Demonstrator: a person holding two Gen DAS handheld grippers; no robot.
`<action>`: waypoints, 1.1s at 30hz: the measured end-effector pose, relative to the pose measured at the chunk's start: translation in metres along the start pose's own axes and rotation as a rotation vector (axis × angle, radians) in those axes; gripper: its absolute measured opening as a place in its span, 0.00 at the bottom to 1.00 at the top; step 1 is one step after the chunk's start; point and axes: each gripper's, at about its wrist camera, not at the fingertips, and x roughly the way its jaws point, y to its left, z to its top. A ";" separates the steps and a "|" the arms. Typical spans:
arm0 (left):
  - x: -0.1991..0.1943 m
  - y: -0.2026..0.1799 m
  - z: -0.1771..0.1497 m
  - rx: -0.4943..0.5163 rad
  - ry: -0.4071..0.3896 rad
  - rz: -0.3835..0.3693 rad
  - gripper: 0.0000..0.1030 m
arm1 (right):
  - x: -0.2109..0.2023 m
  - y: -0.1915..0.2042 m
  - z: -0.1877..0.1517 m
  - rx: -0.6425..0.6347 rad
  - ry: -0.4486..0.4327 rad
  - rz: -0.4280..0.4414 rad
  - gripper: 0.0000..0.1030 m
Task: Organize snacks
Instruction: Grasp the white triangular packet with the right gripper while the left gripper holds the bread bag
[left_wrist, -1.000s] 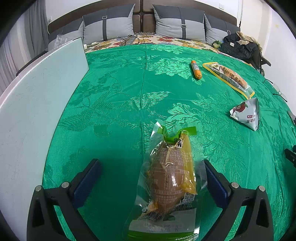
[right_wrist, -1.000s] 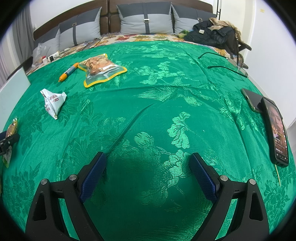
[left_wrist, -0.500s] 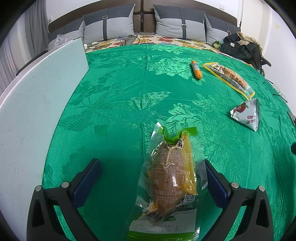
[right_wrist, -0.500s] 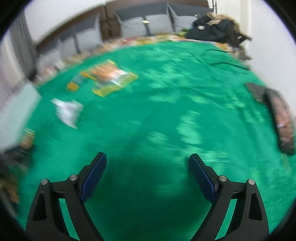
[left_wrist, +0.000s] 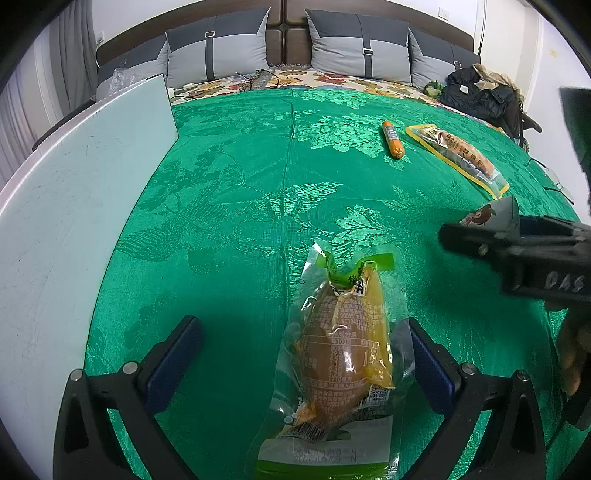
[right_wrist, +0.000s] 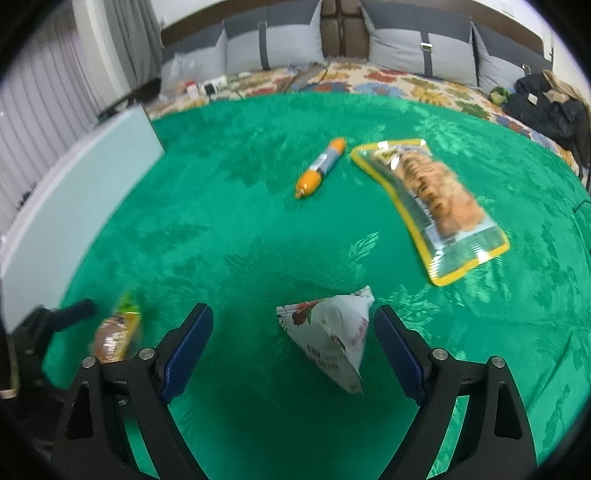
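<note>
1. Green bedspread (left_wrist: 229, 206) serves as the sorting surface.
2. Left gripper (left_wrist: 303, 354) stands wide around the yellow pouch (left_wrist: 341, 354), not pressing it.
3. Right gripper (right_wrist: 293, 341), jaws just narrowing slightly, straddles the triangular packet (right_wrist: 332, 336), probably to grasp it.

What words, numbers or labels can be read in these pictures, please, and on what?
"2025/01/10" over "2026/09/09": bottom of the clear pouch, between the left gripper fingers.
"DAS": right gripper, seen in the left view.
Pouch's nutrition table: too small.
White triangular packet, yellow-edged bag, sausage: print blurred.
</note>
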 end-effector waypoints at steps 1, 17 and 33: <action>0.000 0.000 0.000 0.000 0.000 0.000 1.00 | 0.002 0.001 -0.001 -0.010 0.003 -0.004 0.88; 0.000 0.000 0.000 0.000 0.000 0.000 1.00 | -0.008 -0.002 -0.006 -0.039 -0.030 -0.047 0.45; 0.000 0.001 -0.001 0.000 0.000 0.000 1.00 | -0.072 -0.057 -0.033 0.096 -0.101 0.077 0.31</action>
